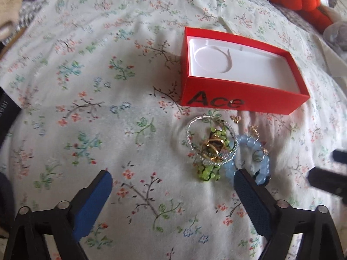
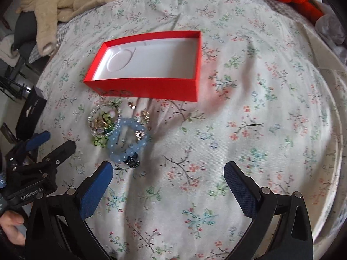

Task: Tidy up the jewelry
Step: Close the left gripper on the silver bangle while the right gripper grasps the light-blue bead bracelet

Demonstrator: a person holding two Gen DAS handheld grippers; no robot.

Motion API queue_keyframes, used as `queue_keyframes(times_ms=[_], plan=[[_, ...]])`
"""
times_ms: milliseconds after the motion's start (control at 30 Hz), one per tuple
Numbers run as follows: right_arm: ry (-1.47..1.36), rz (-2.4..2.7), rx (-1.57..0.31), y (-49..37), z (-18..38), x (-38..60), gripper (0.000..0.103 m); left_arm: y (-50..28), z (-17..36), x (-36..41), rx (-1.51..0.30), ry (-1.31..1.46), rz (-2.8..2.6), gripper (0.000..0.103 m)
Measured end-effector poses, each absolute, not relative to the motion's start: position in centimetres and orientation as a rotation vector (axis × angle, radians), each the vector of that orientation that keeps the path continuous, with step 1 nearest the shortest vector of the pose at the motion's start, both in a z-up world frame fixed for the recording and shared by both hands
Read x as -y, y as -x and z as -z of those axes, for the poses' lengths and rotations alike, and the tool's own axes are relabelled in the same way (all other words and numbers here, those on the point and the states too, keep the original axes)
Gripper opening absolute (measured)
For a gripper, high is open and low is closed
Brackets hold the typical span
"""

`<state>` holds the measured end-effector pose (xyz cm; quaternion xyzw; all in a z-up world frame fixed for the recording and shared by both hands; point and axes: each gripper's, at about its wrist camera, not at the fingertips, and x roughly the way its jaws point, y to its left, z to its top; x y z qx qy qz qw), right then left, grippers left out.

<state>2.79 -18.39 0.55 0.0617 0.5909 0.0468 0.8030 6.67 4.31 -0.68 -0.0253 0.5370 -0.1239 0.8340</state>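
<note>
An open red box (image 1: 243, 96) with a white insert lies on a floral bedsheet; it also shows in the right wrist view (image 2: 149, 86). In front of it lies a jewelry pile: a silver rhinestone bangle (image 1: 190, 138), gold rings (image 1: 211, 147), a green bead bracelet (image 1: 206, 172), a blue bead bracelet (image 1: 260, 145) and small gold earrings (image 1: 236, 118). The pile shows in the right wrist view too, with the blue bracelet (image 2: 121, 139) nearest. My left gripper (image 1: 172, 181) is open, its right finger by the blue bracelet. My right gripper (image 2: 168, 172) is open and empty, right of the pile.
A beige knit garment (image 2: 65, 2) lies at the far left of the bed. An orange plush toy (image 1: 303, 2) lies at the far right. A dark box (image 2: 32, 112) sits at the bed's left edge. The left gripper (image 2: 40, 151) shows in the right wrist view.
</note>
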Motion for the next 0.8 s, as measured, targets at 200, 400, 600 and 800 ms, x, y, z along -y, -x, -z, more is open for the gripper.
queue_keyframes(times_ms=[200, 400, 600, 800], plan=[[-0.28, -0.179, -1.327, -5.1, 1.9, 18.3, 0.078, -9.2, 1.6, -4.8, -1.155, 0.2, 0.309, 0.08], [-0.304, -0.246, -1.369, -6.6, 3.0, 17.3, 0.046, -11.1, 3.0, -4.8, -1.205, 0.281, 0.344, 0.049], [-0.342, -0.268, -1.405, -7.3, 4.5, 17.3, 0.028, -12.3, 4.2, -4.0, -1.229, 0.279, 0.357, 0.028], [-0.47, -0.304, -1.446, -7.2, 5.4, 18.2, 0.028, -12.5, 4.5, -3.2, -1.23, 0.254, 0.36, 0.007]])
